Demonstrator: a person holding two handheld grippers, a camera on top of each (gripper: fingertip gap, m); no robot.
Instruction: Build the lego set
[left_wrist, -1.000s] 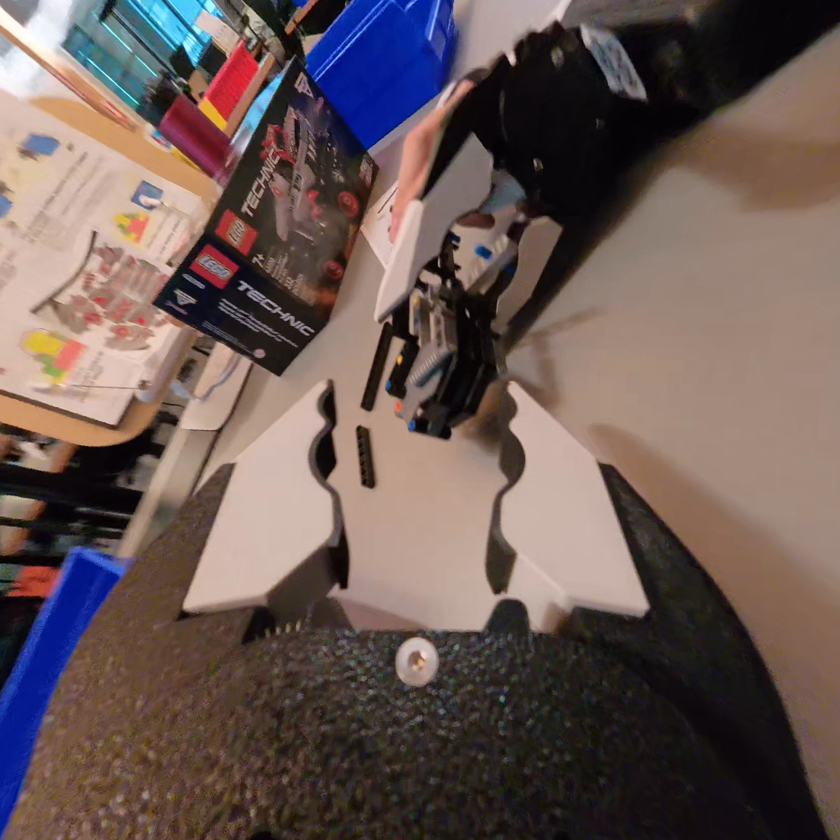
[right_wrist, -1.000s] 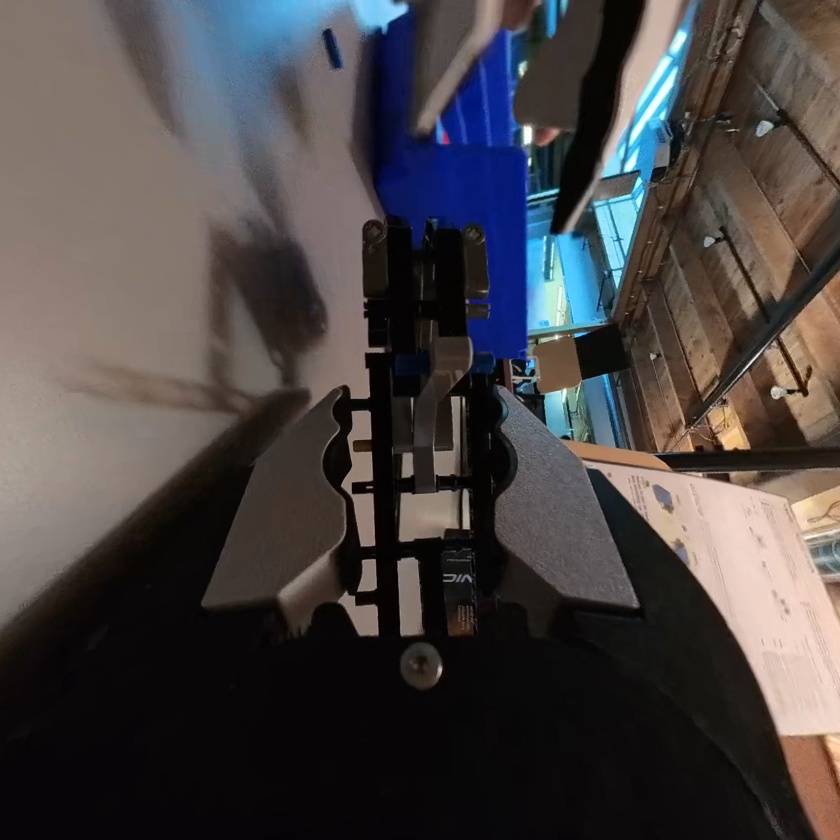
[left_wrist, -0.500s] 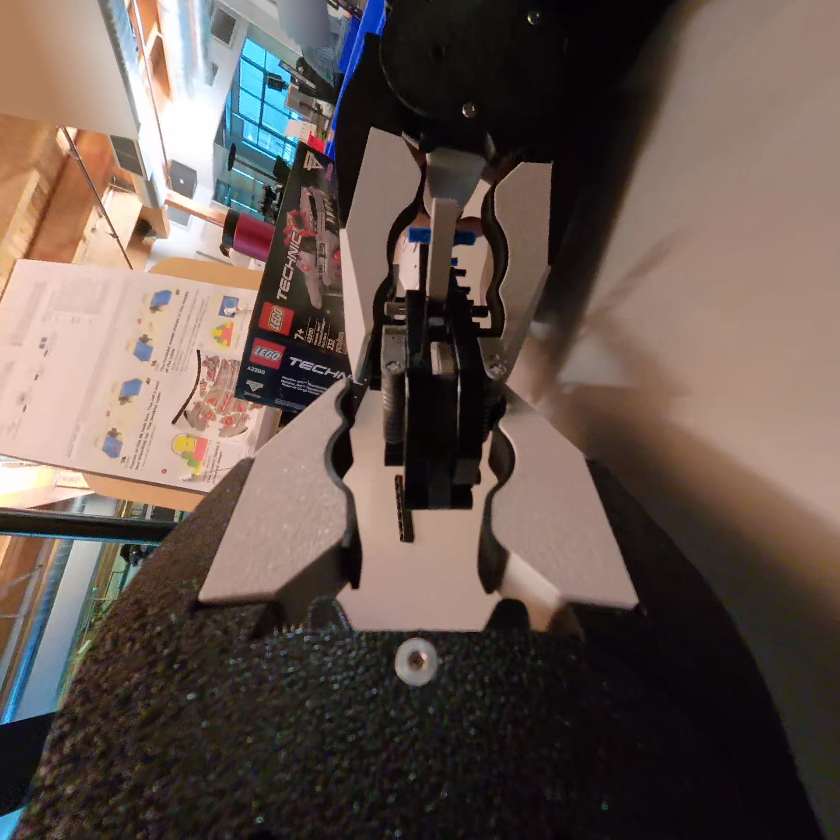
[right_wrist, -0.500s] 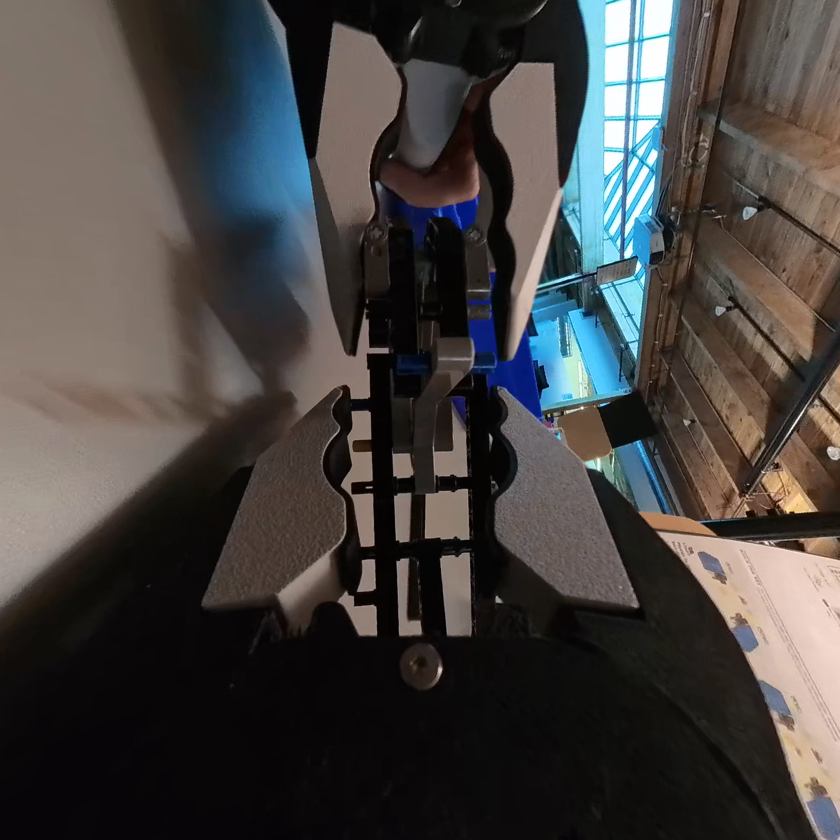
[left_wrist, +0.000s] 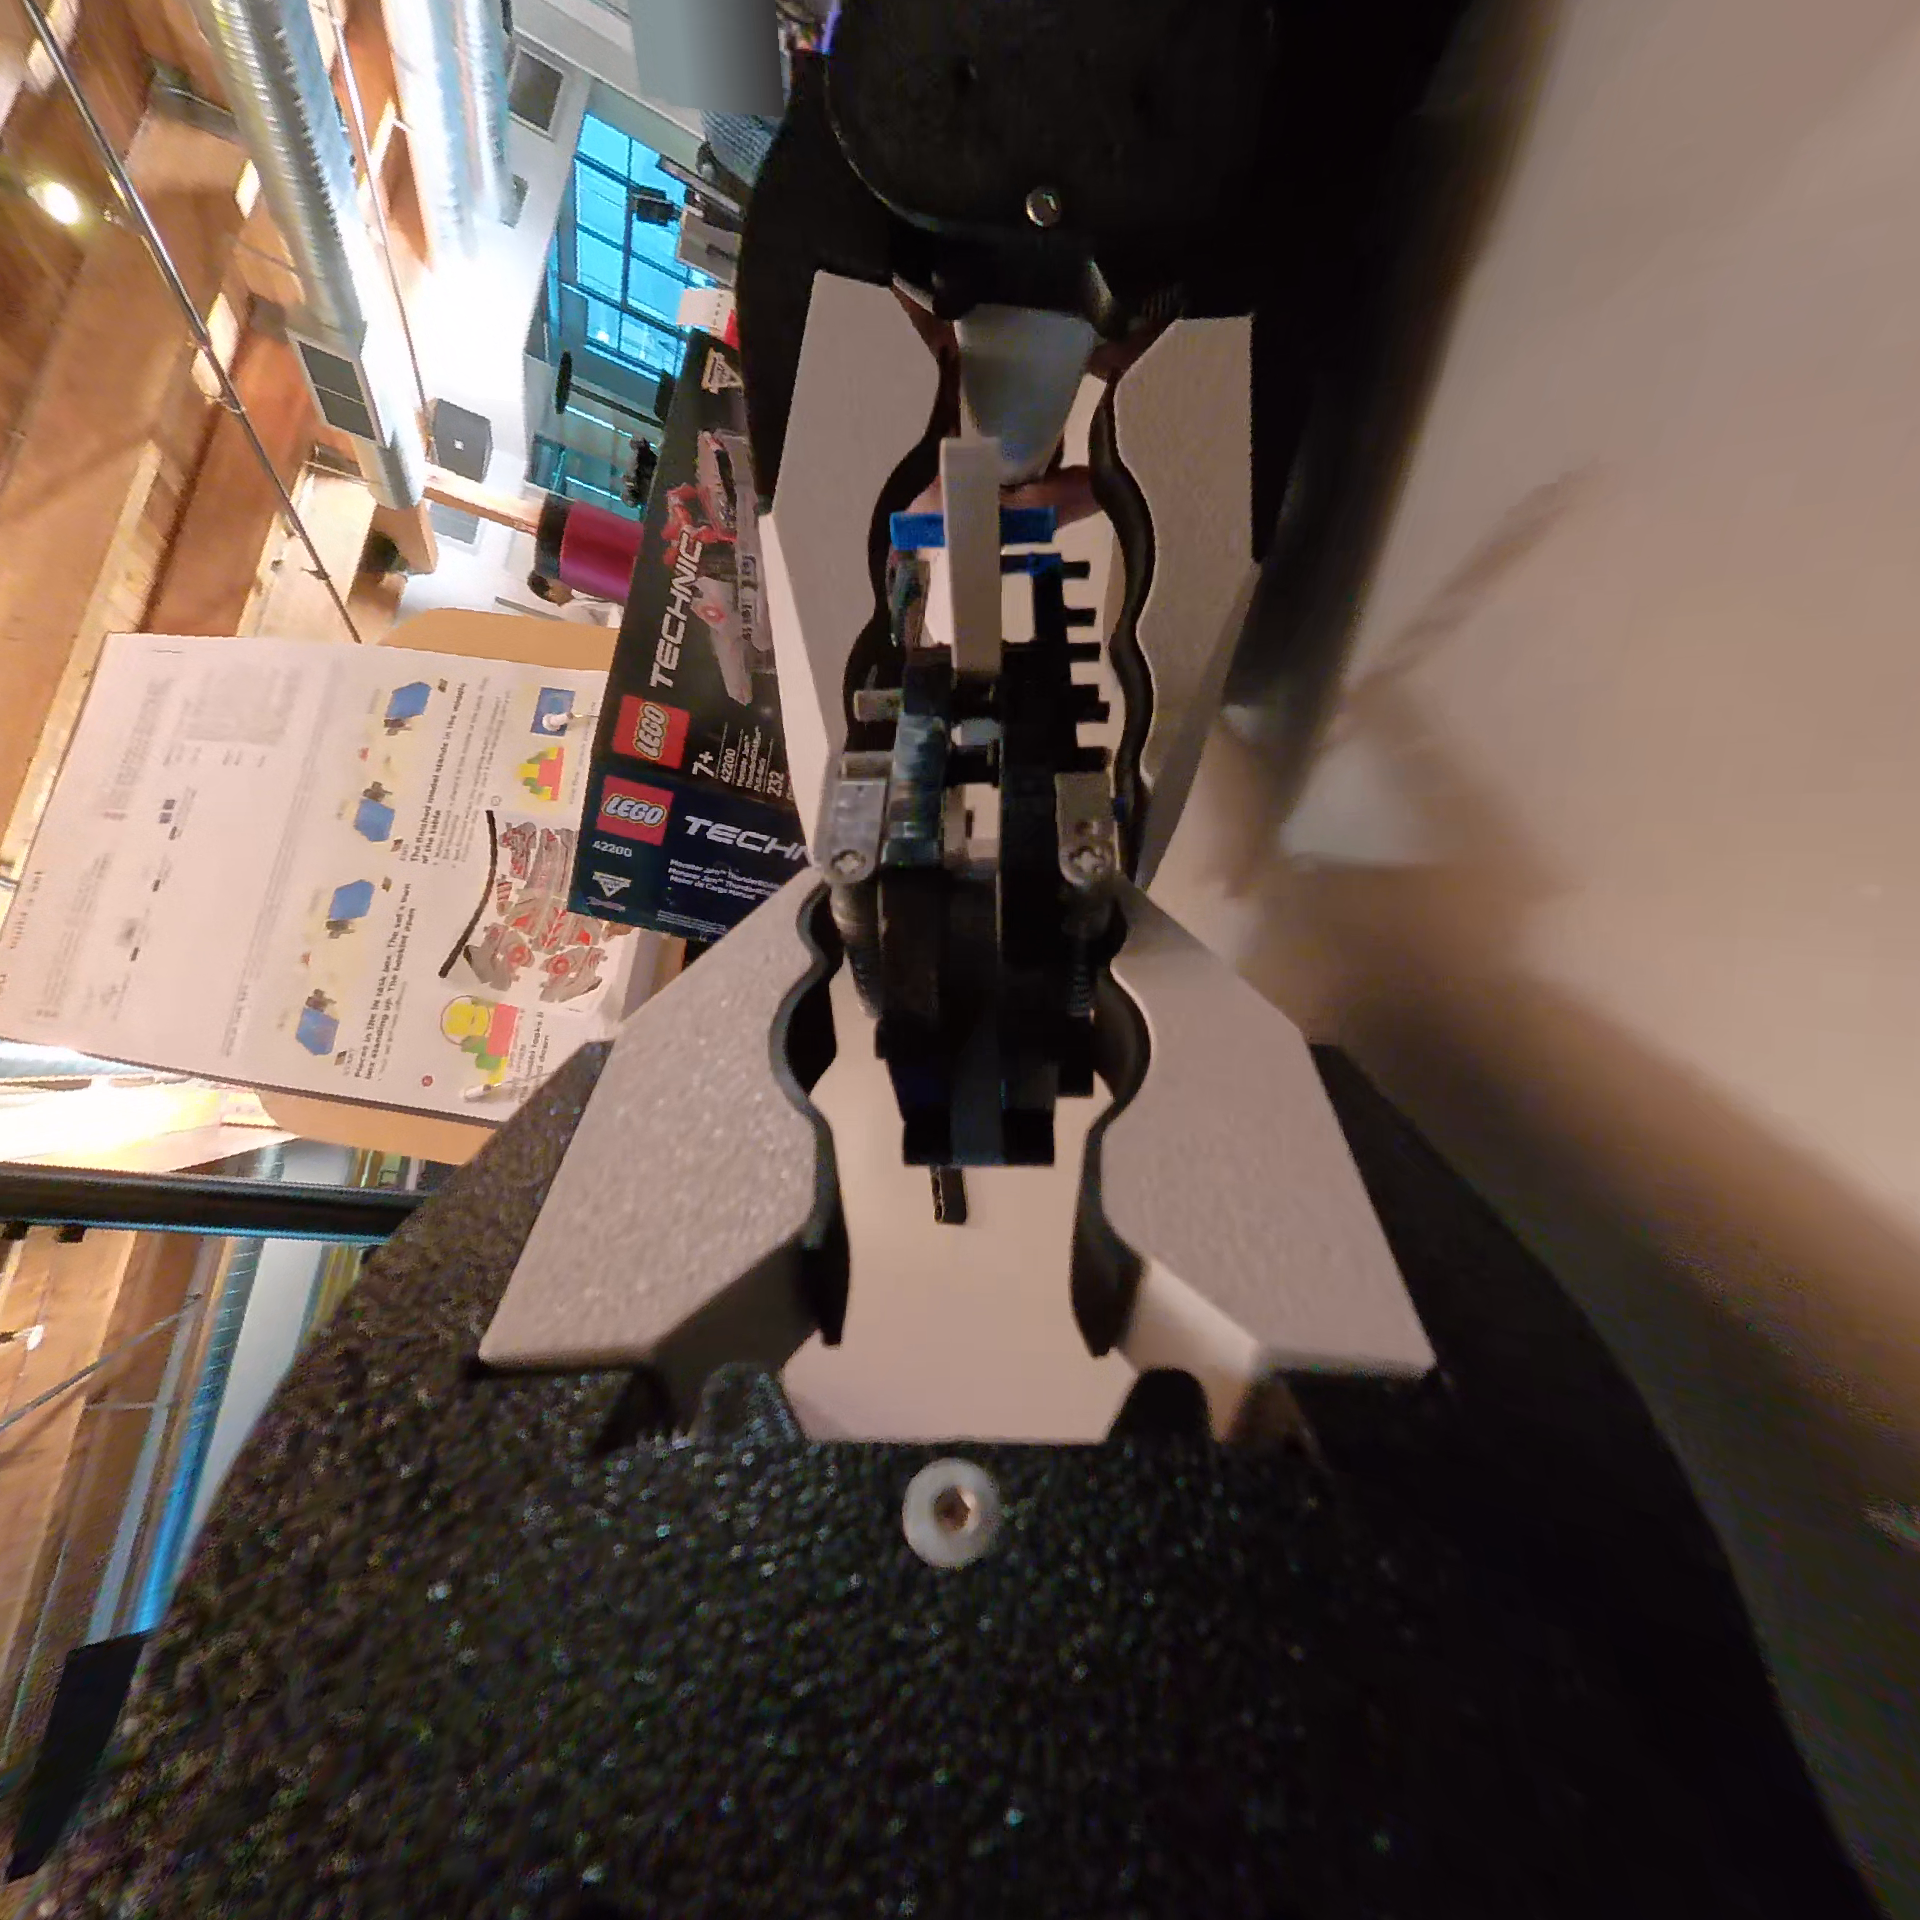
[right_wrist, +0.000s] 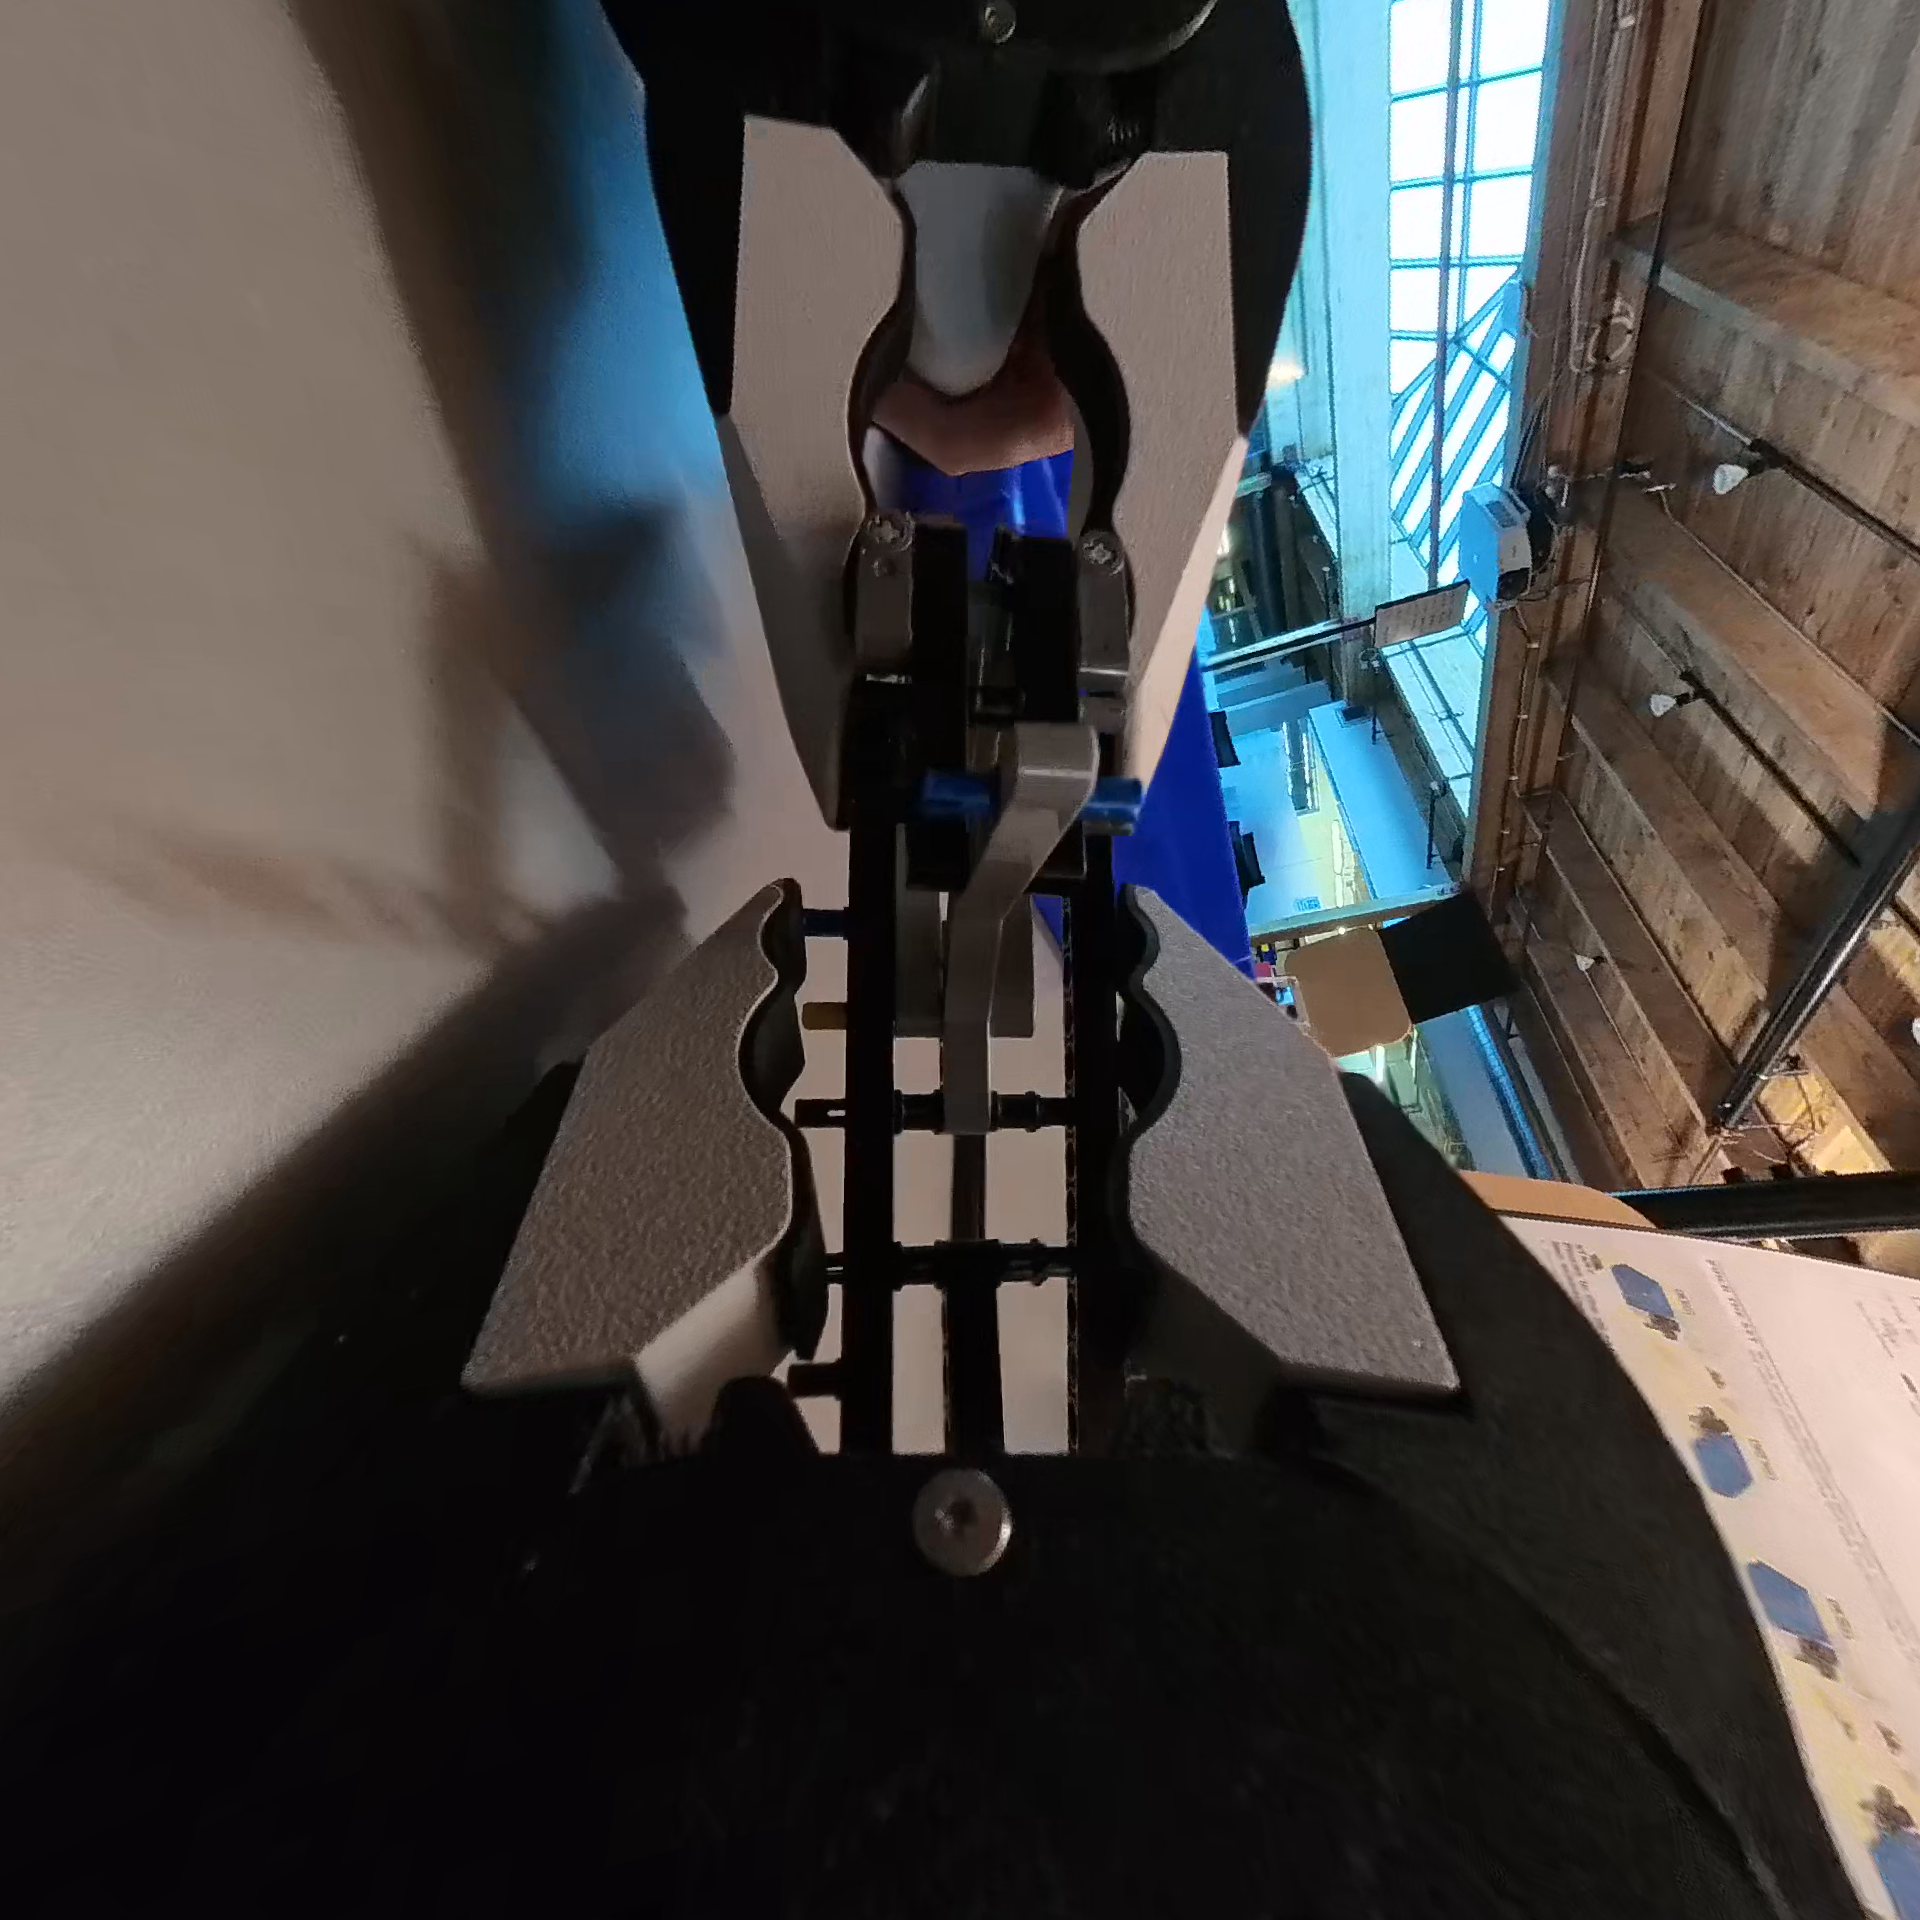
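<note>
A black lego model (left_wrist: 966, 935) is clamped at one end by the right gripper (right_wrist: 961, 1132), jaws narrowed onto its side beams, and at the other end between the tips of the left gripper (left_wrist: 961, 997), held above a white table (left_wrist: 1662, 520). By the table's edge a lego box (left_wrist: 691, 748) is seen, with a printed instruction sheet (left_wrist: 281, 862) beside it. Beyond, a room with wooden plank walls (right_wrist: 1766, 520), large windows (left_wrist: 613, 239) and silver ducts (left_wrist: 301, 208) is visible.
</note>
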